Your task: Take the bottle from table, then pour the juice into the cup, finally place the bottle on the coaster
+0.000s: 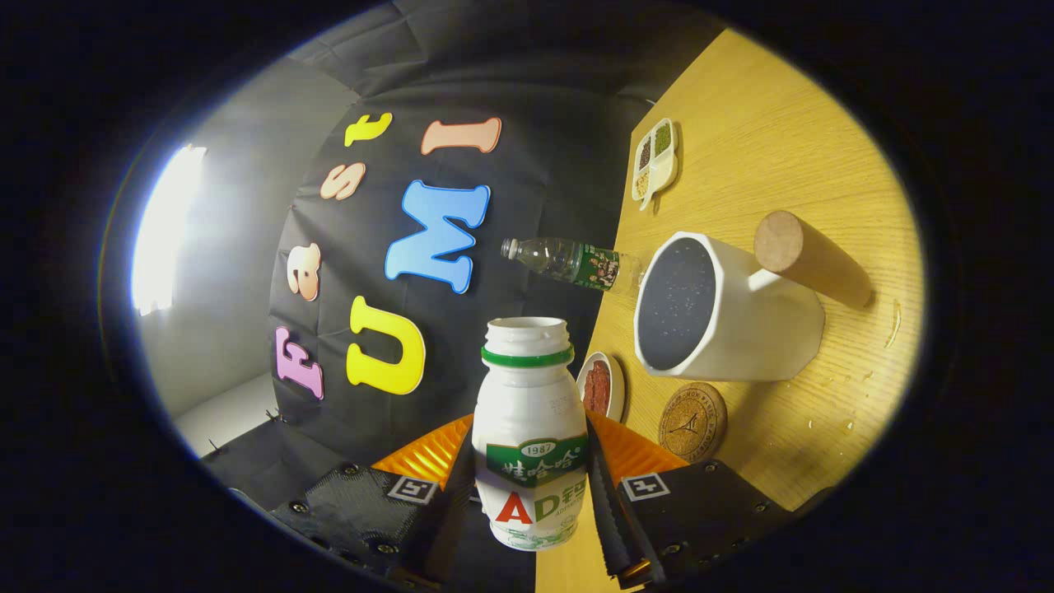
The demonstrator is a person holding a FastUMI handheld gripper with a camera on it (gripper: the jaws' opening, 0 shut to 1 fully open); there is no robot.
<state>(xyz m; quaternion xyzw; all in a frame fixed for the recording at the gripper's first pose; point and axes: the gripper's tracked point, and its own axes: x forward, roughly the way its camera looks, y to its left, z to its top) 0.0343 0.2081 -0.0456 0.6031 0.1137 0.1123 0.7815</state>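
Your tongs are clenched on the bottle, one finger pressing each side of its labelled body. The whole view is rolled, so the table stands almost on edge beside the bottle. The bottle's cap is off and its open mouth points away from the fingers, with a green ring just under the neck.

Take the cup as your landmark: it is white with a dark inside, its mouth faces the bottle, and it sits on the table just beyond the bottle's neck and to one side. A wooden handle sticks out of the cup's far side. The coaster lies touching or just beside the cup, nearer the fingers. A small dish sits between coaster and bottle. Beyond the cup, a clear bottle and a divided tray.
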